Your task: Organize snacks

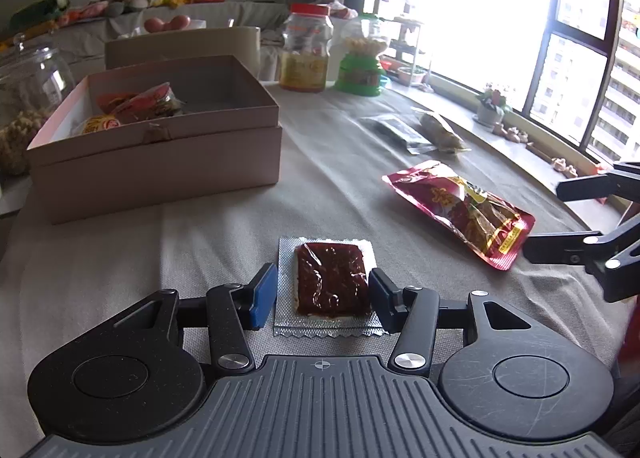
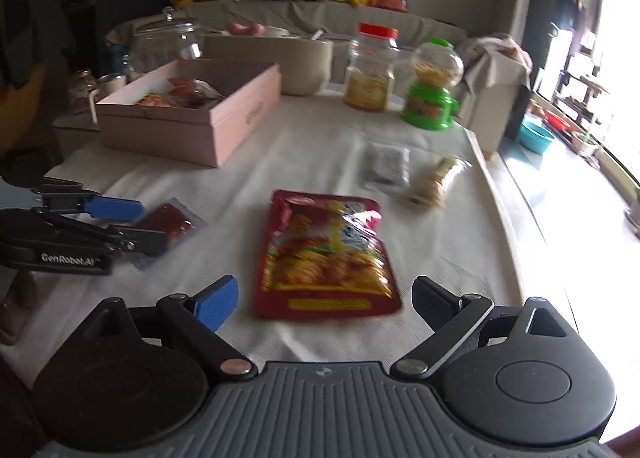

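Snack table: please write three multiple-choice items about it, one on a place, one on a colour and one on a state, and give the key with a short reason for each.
1. Where is the small square packet?
A. Inside the box
B. On the cloth, between the two fingers of the left tongs
C. On the windowsill

2. What colour is the lid of the tall plastic jar?
A. Red
B. Blue
C. Black

3. In what state is the pink box?
A. Closed with a lid
B. Open and empty
C. Open, with snack bags inside

Key:
1 B, because the left wrist view shows one pad on each side of the packet.
2 A, because the right wrist view shows a red cap on the jar.
3 C, because the box has no lid on it and coloured bags lie in one end.
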The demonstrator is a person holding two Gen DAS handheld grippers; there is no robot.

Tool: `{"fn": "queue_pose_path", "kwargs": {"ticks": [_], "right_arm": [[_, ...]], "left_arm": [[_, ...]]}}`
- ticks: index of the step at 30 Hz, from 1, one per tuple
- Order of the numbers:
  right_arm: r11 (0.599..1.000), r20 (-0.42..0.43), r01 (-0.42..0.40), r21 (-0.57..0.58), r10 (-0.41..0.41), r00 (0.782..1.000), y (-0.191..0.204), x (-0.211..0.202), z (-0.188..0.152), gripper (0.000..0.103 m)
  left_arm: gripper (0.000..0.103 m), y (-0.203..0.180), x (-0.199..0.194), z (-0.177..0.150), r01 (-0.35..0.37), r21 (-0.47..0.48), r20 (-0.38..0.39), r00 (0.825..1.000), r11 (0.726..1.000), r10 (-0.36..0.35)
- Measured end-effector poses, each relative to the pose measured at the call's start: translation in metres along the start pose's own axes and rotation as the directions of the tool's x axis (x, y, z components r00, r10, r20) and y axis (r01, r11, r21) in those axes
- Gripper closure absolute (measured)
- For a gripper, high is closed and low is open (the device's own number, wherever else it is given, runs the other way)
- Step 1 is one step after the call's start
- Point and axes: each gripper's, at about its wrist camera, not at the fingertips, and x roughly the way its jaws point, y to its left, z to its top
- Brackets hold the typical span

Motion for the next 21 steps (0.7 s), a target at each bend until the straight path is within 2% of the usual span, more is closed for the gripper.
{"fn": "queue_pose_path", "kwargs": {"ticks": [4, 7, 11, 12, 17, 21], "right_arm": [[0.998, 0.016, 0.036, -0.047, -0.035, 0.999, 0.003, 0.030, 0.016, 0.009], [0.999, -0.045, 0.041, 0.024, -0.040, 0.998, -0.015, 0.064, 0.030, 0.009], [0.992, -0.103, -0.044, 0.118, 0.056, 0.993, -0.029, 0.094, 0.032, 0.008], [0.991, -0.094, -0.059, 0.124, 0.071, 0.993, -0.028, 0.096, 0.031, 0.004], [0.997, -0.075, -0.036, 0.064, 0.041, 0.996, -0.013, 0.093, 0.027, 0.004], [0.995, -0.088, -0.027, 0.097, 0.036, 0.995, -0.016, 0.091, 0.030, 0.009]], "left_arm": [[0.048, 0.000, 0.000, 0.000, 0.002, 0.000, -0.001, 1.000, 1.000, -0.002], [0.048, 0.001, 0.000, 0.000, 0.008, -0.002, -0.001, 1.000, 1.000, -0.008], [0.048, 0.002, 0.001, 0.000, 0.011, 0.001, -0.003, 1.000, 1.000, -0.011], [0.048, 0.001, 0.001, 0.001, 0.011, 0.004, -0.004, 1.000, 1.000, -0.011], [0.047, -0.004, 0.002, 0.001, -0.007, 0.036, -0.010, 1.000, 0.999, 0.008], [0.047, -0.004, 0.002, 0.002, -0.013, 0.044, -0.014, 1.000, 0.999, 0.013]]}}
